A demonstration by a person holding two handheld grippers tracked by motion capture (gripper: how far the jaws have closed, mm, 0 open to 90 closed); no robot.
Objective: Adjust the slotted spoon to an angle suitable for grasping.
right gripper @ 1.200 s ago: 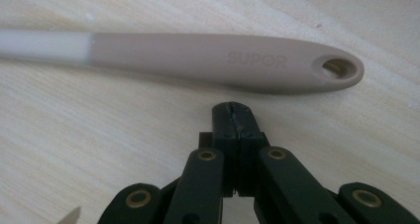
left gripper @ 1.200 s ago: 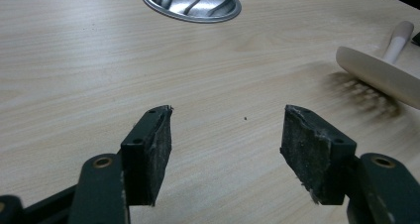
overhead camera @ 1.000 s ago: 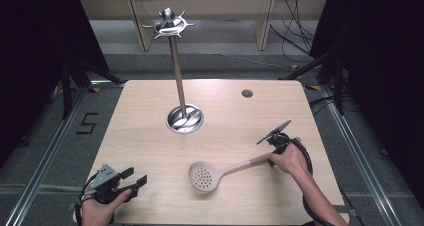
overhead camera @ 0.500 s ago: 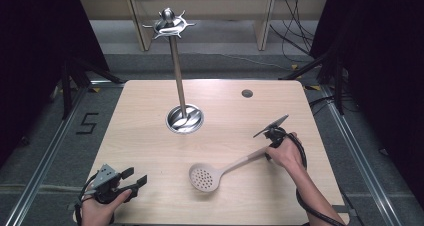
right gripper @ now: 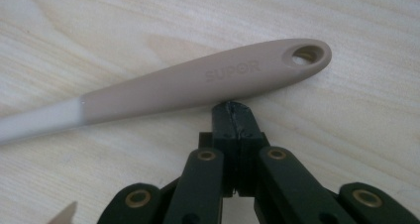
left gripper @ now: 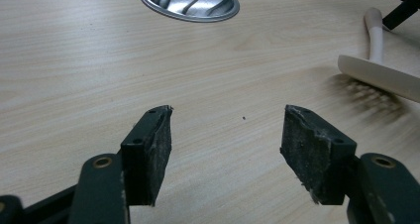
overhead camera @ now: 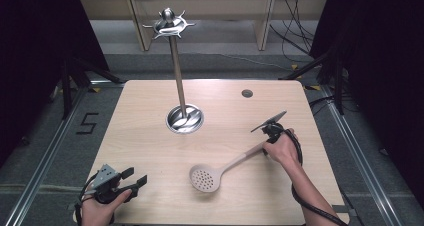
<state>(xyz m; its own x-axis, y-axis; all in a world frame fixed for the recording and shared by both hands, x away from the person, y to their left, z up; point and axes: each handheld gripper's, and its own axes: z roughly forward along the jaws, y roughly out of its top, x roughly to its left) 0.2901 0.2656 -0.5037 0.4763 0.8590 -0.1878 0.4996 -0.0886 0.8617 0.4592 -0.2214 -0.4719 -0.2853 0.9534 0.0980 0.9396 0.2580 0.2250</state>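
Observation:
A beige slotted spoon (overhead camera: pixel 206 177) lies flat on the wooden table (overhead camera: pixel 150 136), its handle running toward the right hand. In the right gripper view the handle (right gripper: pixel 208 83), with a hanging hole at its end, lies just beyond my right gripper (right gripper: pixel 234 116). That gripper's jaws are shut with nothing between them, and their tip is at the handle's edge. In the high view the right gripper (overhead camera: pixel 267 142) points down at the handle's end. My left gripper (overhead camera: pixel 132 178) rests at the front left, open (left gripper: pixel 228 135) and holding nothing.
A steel utensil stand rises from a round base (overhead camera: pixel 184 118) at the table's middle, with empty hooks (overhead camera: pixel 169 23) on top. The base (left gripper: pixel 188 1) and the spoon's head (left gripper: pixel 376 75) show ahead of the left gripper. A small dark disc (overhead camera: pixel 247 93) is set in the far right of the table.
The right hand and its gripper have shifted slightly farther from the person and to the left, along the spoon's handle end. The spoon and the left gripper have stayed in place.

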